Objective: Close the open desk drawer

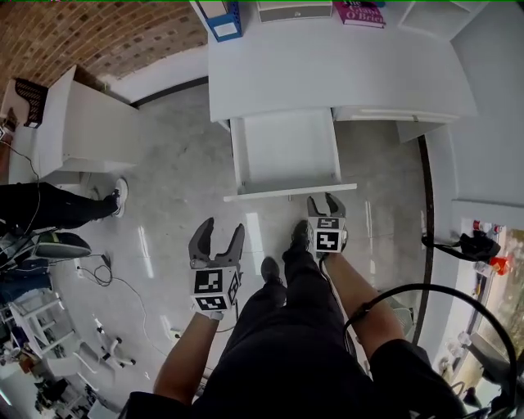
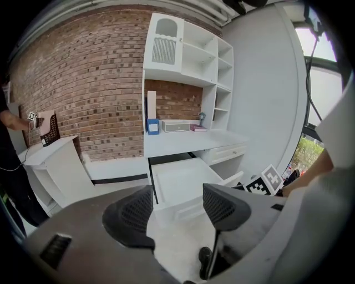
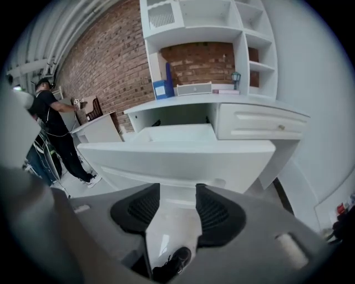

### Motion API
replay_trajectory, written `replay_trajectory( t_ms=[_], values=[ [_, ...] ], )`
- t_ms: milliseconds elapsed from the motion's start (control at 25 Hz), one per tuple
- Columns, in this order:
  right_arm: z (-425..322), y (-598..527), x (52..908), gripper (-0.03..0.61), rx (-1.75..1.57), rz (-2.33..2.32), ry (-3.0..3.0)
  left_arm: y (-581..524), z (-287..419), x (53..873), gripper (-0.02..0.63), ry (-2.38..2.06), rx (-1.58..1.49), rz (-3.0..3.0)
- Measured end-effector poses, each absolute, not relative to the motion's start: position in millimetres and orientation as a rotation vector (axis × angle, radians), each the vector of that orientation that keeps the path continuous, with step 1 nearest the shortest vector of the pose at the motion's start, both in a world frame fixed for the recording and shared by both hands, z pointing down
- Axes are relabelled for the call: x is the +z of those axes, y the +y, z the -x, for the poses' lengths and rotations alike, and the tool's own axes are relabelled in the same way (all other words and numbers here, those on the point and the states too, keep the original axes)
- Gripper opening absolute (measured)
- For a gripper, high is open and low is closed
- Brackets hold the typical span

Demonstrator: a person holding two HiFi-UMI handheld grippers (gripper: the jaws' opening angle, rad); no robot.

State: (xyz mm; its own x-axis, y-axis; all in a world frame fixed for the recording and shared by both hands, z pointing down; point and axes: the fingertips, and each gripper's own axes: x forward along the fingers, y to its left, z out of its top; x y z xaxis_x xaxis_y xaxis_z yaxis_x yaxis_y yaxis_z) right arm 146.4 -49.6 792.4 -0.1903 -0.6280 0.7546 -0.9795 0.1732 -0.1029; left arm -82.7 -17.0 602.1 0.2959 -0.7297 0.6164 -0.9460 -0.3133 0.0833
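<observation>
A white desk (image 1: 344, 74) stands ahead with its wide drawer (image 1: 286, 151) pulled fully out; the drawer looks empty. Its front panel (image 1: 291, 193) faces me. My right gripper (image 1: 326, 202) is open, fingertips just short of the panel's right part. In the right gripper view the panel (image 3: 177, 158) fills the space above the right gripper (image 3: 177, 191), close but apart. My left gripper (image 1: 217, 236) is open, held lower left of the drawer over the floor. The left gripper view shows the drawer (image 2: 183, 183) beyond the left gripper (image 2: 177, 205).
A low white cabinet (image 1: 82, 127) stands at the left. A person in black (image 1: 49, 204) stands beside it. Cables (image 1: 106, 274) lie on the glossy floor. A shut smaller drawer (image 3: 258, 122) is at the desk's right. A book (image 1: 359, 12) and a blue box (image 1: 219, 16) sit on the desk.
</observation>
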Motion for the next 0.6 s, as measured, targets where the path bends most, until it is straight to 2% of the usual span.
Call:
replay_trajectory(
  t_ms=[600],
  values=[
    [-145, -119, 800, 0.196, 0.857, -1.466, -1.920, -67, 58, 603, 0.276, -1.520, 0.672, -2.089]
  ],
)
